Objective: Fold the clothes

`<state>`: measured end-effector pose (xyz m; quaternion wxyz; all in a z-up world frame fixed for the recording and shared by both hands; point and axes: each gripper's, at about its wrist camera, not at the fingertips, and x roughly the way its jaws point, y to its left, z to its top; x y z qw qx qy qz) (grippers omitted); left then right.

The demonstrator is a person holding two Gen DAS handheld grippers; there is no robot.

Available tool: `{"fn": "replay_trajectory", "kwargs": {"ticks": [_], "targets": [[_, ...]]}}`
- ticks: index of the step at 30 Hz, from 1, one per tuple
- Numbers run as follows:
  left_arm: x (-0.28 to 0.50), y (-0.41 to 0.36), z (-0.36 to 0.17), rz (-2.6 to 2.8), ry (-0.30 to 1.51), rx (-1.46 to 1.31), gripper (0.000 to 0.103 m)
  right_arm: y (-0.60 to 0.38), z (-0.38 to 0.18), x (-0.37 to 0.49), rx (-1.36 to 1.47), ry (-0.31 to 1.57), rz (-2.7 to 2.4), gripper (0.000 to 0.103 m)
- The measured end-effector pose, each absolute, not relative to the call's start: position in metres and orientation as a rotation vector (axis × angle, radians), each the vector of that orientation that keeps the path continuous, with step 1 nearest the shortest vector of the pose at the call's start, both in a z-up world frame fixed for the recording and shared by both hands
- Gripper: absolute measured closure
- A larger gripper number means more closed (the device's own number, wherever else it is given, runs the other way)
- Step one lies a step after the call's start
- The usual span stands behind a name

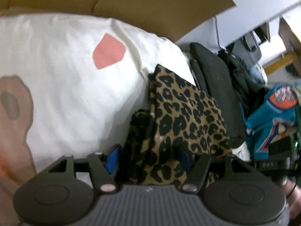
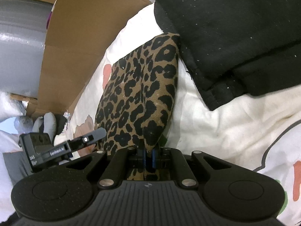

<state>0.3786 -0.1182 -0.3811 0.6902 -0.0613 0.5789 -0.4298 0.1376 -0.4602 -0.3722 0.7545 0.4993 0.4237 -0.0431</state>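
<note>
While the leopard-print garment (image 2: 139, 94) lay folded on the white printed sheet (image 2: 216, 128) beside black clothing (image 2: 235, 37), the right gripper (image 2: 148, 158) pinched its near edge; the left gripper (image 1: 148, 160) straddled it, jaws apart.

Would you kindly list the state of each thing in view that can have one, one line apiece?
Left gripper: open, leopard cloth between the pads, not pinched.
Right gripper: shut on the leopard-print garment.
Leopard-print garment: folded narrow, one end held up by the right gripper.
Black garment: folded, lying on the bedding.
White printed bedding: spread out, rumpled.
Teal jersey: crumpled, unfolded.
Cardboard box: flaps open.
</note>
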Motion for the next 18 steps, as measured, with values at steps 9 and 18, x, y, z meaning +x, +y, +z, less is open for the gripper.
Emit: {"fn": "replay_trajectory", "kwargs": {"ticks": [9, 18], "targets": [[0.3804, -0.1184, -0.3792, -0.964, 1.259, -0.102, 0.061, -0.4547, -0.3668, 0.1427, 1.035, 0.942, -0.111, 0.091], [0.3815, -0.1205, -0.3775, -0.970, 1.238, -0.069, 0.060, -0.4536, -0.3698, 0.1461, 1.011, 0.940, -0.153, 0.080]]}}
